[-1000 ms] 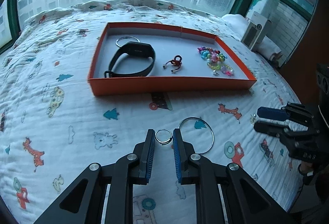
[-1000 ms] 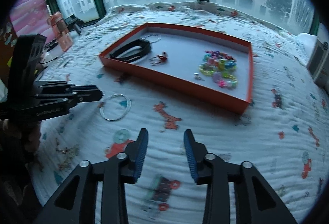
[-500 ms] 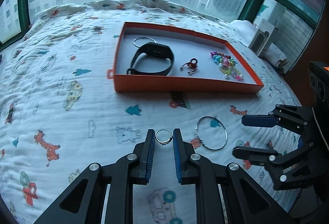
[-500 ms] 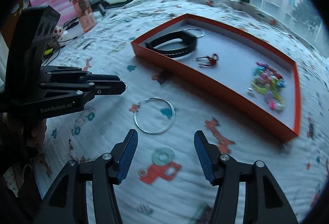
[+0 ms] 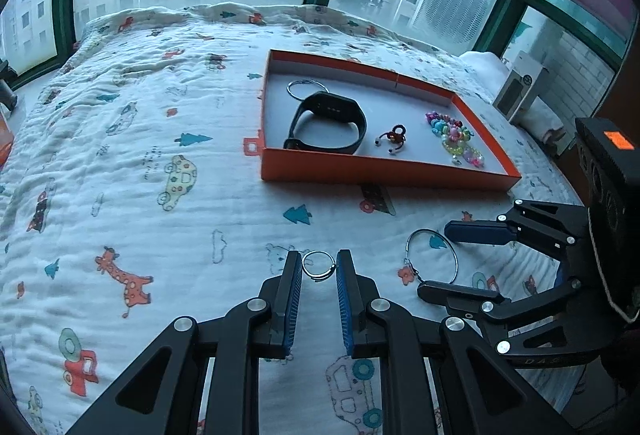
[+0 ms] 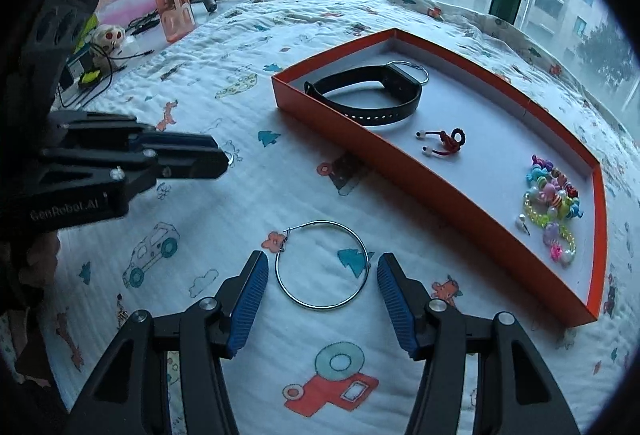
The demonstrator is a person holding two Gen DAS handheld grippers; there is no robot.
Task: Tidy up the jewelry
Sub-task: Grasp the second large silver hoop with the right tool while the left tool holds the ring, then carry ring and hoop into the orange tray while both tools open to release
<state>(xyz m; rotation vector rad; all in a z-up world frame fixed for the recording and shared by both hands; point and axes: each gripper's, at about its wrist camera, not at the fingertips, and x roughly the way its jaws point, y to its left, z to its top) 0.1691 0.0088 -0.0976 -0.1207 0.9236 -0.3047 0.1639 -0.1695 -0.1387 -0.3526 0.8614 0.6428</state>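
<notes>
A: Two claws over one quilt (image 5: 168, 139), biggest thing first. State?

B: Printed quilt under both. Orange tray (image 5: 384, 171) lies well ahead of the left gripper (image 5: 318, 271), and ahead and right of the right gripper (image 6: 320, 277).

A: Tray contents?

B: Black wristband (image 5: 326, 123) at the left end, touching a thin silver ring at its far side. Bead bracelets (image 6: 554, 211) at the right end, small red-and-black charm (image 6: 442, 143) between them.

A: Off the tray?

B: Large hoop (image 6: 322, 265) flat on the quilt, right between the right claw's fingers. Jaws just opened wider; pads stand clear on both sides, nothing grasped. From the left camera that hoop sits ahead-right, beside the other claw.

A: Left claw?

B: Clenched on a small silver ring (image 5: 318, 265), pinched at the very tips of the blue pads. Can't tell whether the ring touches the quilt.
</notes>
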